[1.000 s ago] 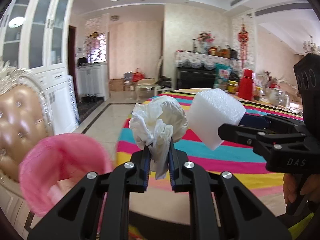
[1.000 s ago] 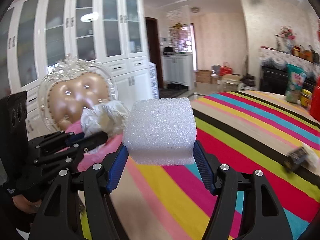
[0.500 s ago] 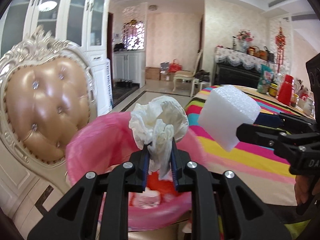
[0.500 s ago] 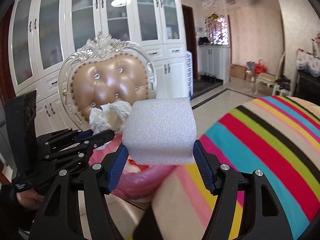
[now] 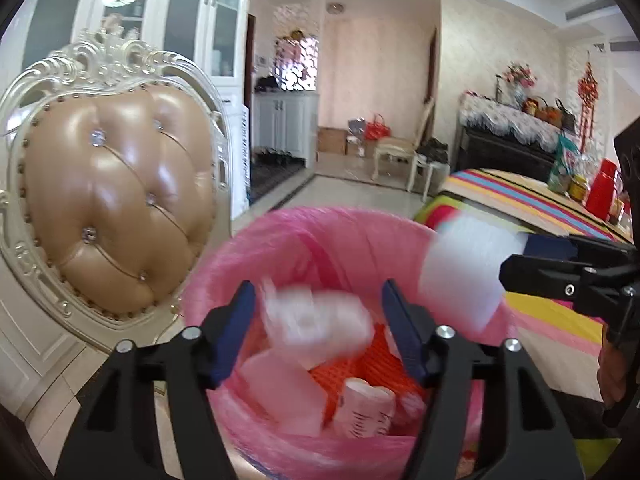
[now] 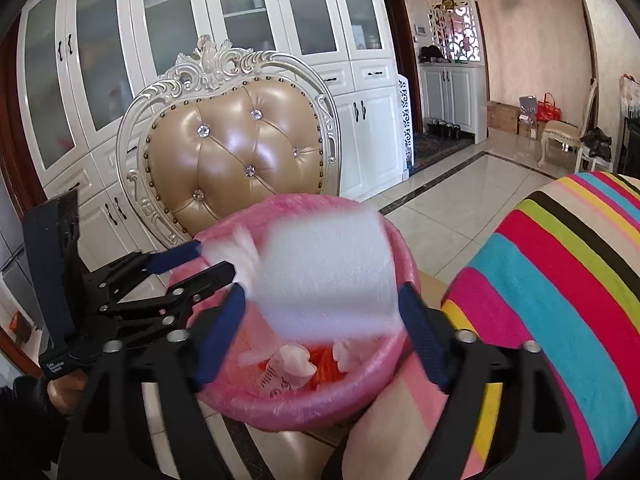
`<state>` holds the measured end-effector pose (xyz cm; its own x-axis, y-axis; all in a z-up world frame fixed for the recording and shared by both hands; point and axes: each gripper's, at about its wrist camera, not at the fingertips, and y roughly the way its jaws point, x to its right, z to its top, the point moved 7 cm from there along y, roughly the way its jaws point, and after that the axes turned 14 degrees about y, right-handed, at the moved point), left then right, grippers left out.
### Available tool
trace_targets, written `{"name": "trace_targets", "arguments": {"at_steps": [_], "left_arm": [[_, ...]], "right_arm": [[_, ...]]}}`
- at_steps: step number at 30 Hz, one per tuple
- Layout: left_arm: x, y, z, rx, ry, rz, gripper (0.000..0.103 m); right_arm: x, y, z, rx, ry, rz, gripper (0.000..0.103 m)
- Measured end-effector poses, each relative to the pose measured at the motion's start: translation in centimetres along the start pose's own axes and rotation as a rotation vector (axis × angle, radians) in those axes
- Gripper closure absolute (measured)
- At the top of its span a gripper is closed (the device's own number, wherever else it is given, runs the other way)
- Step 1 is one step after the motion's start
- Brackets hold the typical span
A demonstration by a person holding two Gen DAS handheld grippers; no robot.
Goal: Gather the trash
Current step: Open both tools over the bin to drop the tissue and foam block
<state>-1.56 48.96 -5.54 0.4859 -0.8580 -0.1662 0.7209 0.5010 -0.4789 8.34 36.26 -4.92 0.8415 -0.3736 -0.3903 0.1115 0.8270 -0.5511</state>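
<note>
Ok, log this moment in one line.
left tongs: just opened | tissue wad: dropping | right tongs: just opened | foam block: dropping | pink bin: below

We see small white print on the black body of the left tongs (image 6: 216, 266) and script on a cup (image 5: 366, 412), but we can read neither.

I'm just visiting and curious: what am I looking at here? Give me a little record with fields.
place: dining room, beside a striped tablecloth
bin: pink-lined trash bin, already holding litter
left gripper: jaws just opened, crumpled tissue blurred, dropping between them
right gripper: jaws just opened, white foam block blurred, above the bin
behind: padded chair, white cabinets
</note>
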Motion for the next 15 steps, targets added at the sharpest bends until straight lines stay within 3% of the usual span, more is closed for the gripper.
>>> {"name": "trace_targets", "arguments": {"at_steps": [4,9,15], "left_arm": [[-1.1,-0.4,-0.4,0.002,-0.025,0.030,0.030],[-0.7,-1.7,-0.5,0.018,-0.021,0.069,0.010],[2.7,-3.4,0.8,0.068,0.064,0.093,0.005]], "right_arm": [[0.2,-0.5,0.0,0.007,0.005,0.003,0.027],[0.8,-2.3,-0.5,0.028,-0.014,-0.022,0.027],[2.9,-5.9,-1.2,0.065,-0.002,-0.070,0.024]]}}
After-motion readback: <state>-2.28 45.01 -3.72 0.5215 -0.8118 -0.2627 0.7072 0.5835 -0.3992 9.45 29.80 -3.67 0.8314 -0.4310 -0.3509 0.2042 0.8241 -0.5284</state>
